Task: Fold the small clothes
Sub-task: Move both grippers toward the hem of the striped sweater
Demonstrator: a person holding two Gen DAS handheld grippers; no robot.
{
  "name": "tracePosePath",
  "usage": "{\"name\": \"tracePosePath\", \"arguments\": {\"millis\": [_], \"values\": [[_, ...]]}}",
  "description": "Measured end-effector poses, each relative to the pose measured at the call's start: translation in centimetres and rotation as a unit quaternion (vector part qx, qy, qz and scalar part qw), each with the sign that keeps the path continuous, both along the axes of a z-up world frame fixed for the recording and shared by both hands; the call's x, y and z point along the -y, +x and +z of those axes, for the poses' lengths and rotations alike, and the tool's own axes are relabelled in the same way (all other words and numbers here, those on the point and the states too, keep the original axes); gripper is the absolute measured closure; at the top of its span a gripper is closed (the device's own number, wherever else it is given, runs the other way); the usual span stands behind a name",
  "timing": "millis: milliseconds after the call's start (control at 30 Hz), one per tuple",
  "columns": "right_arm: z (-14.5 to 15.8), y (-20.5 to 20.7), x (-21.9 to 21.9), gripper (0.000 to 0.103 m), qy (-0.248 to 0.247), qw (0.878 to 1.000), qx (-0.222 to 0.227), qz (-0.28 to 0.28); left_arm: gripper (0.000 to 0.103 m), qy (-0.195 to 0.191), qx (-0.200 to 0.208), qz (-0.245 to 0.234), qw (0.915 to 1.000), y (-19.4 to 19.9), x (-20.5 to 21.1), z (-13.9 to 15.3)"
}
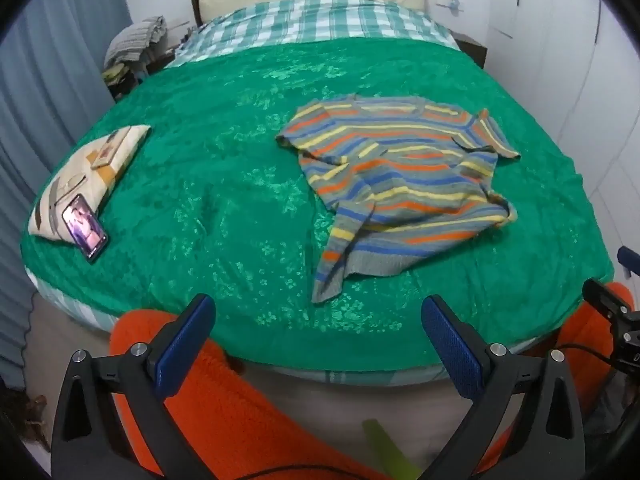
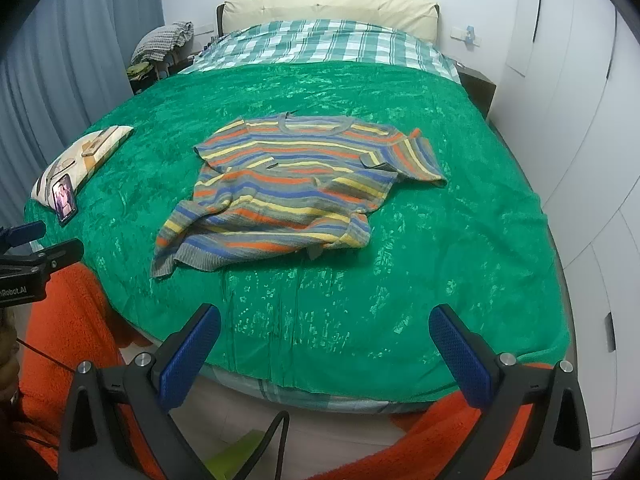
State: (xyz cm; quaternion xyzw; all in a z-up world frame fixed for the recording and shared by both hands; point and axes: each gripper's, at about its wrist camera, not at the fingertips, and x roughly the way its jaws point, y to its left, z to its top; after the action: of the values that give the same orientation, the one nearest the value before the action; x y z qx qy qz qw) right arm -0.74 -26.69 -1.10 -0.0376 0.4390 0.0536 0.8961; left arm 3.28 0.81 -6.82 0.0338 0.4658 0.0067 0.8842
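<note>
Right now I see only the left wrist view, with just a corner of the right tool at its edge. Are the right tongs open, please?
Observer: Yes, the right tongs are open, with nothing between them.
Operator: What is just in front of them?
Observer: The near edge of the blanket, bare there.
Operator: And where is the shirt from them?
Observer: The shirt lies farther ahead, slightly to their left, and is not touched.
</note>
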Motion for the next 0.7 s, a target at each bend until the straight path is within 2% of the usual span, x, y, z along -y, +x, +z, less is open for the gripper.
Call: {"name": "tracePosePath", "arguments": {"millis": [533, 600, 700], "values": [[-0.7, 0.1, 0.5, 0.0, 0.004, 1.0, -0.009, -0.005, 0.0, 0.012, -0.006, 0.008, 0.9999, 0.5, -0.4, -0.8], [-0.9, 0.2, 0.6, 0.0, 0.008, 1.0, -0.008, -0.003, 0.0, -0.006, -0.004, -0.015, 0.9999, 0.7, -0.4, -1.2], [-1.8, 0.8, 1.5, 0.0, 0.014, 1.0, -0.012, -0.011, 0.0, -0.058, -0.036, -0.065, 0.9956, 1.6, -0.8, -3.0]]}}
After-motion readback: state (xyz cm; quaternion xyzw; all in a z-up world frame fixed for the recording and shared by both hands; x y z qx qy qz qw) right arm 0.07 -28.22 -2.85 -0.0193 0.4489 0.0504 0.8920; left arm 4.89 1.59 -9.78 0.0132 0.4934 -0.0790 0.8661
